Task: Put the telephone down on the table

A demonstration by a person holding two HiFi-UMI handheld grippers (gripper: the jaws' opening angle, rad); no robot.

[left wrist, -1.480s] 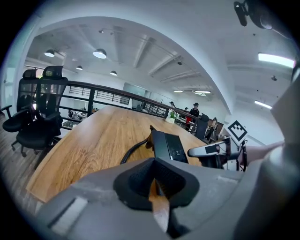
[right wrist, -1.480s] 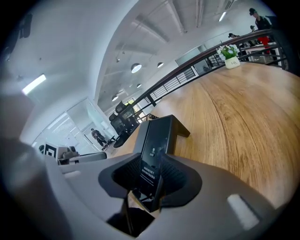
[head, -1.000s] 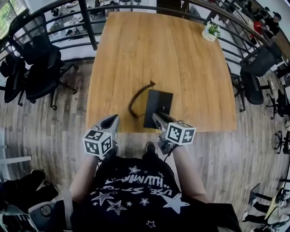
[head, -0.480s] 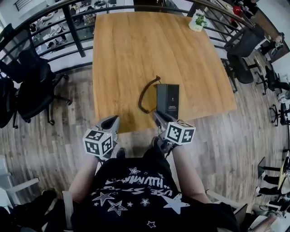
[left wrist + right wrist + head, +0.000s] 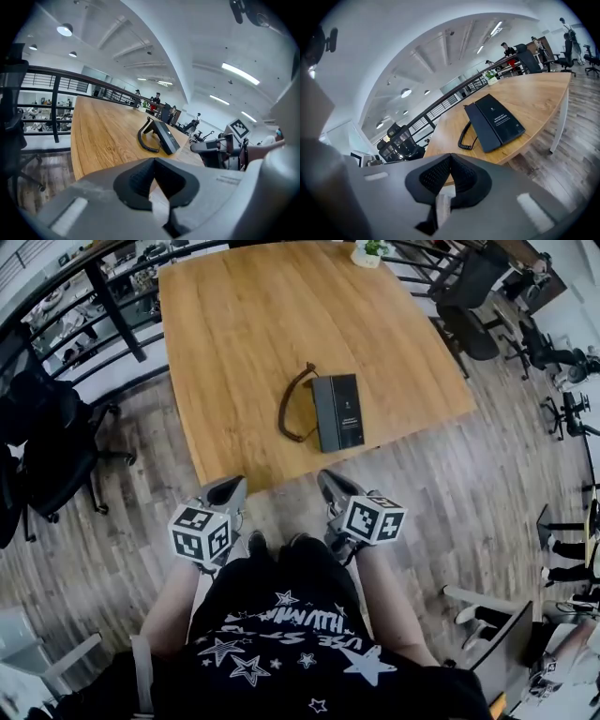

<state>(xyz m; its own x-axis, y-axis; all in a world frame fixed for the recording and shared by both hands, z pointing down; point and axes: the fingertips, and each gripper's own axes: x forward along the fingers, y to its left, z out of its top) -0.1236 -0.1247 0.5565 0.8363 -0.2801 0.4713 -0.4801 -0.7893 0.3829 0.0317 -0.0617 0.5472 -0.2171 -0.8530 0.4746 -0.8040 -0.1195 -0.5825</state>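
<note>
Wood-plank flooring is filling the edges of the head view, and a large wooden table is occupying the upper centre. A black railing is running behind it across the upper left. Dark office chairs are standing at the left edge, and more chairs are standing at the upper right. A small potted plant is sitting at the table's far edge, top centre.

The telephone, dark, flat and rectangular, is lying on the table close to its near right corner. Its coiled cord is looping over the wood at its left side.

Below the table edge, over the floor, both tongs are hovering apart from the telephone. The left gripper is clenched on nothing. The right gripper has just been closing, its jaws meeting with nothing between them.
</note>
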